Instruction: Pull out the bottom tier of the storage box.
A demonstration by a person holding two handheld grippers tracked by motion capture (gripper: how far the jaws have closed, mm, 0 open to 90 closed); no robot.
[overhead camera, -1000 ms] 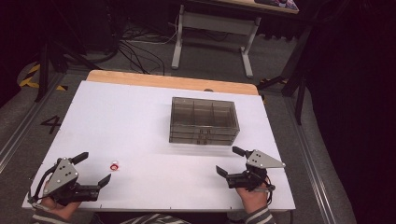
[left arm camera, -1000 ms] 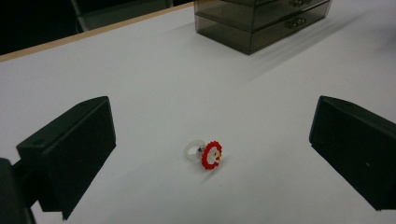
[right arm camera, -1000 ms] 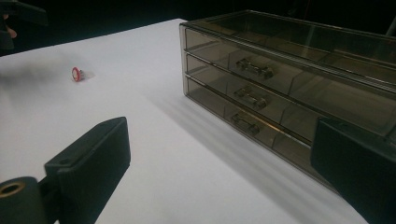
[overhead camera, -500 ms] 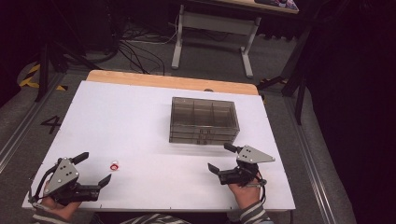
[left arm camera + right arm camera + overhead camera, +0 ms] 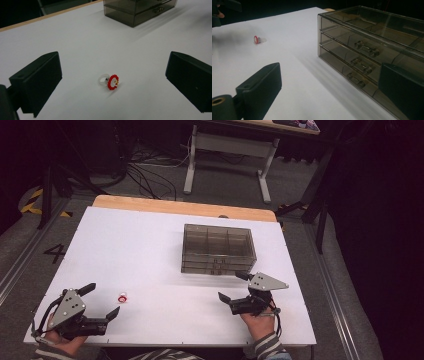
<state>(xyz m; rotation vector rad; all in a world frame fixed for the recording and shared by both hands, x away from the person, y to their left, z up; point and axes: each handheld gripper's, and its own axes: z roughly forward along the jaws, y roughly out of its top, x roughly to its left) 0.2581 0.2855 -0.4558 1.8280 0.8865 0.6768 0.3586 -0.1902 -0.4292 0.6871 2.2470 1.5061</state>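
A small ring with a red beaded top and a clear band (image 5: 122, 298) (image 5: 110, 81) (image 5: 257, 39) lies on the white table (image 5: 140, 250). My left gripper (image 5: 103, 301) (image 5: 112, 82) stands open near the front left corner, its jaws either side of the ring without touching it. A smoky transparent chest of three drawers (image 5: 218, 248) (image 5: 372, 47) (image 5: 138, 10) sits right of centre, all drawers closed. My right gripper (image 5: 233, 286) (image 5: 332, 82) is open just in front of the chest, level with its small handles (image 5: 362, 65).
A strip of bare wood (image 5: 185, 208) edges the far side of the table. Beyond it a white bench frame (image 5: 227, 150) and cables lie on the floor. Dark drop-offs flank the table on both sides.
My right gripper has moved left and forward, closer to the chest's front. The left gripper and the ring have stayed put.
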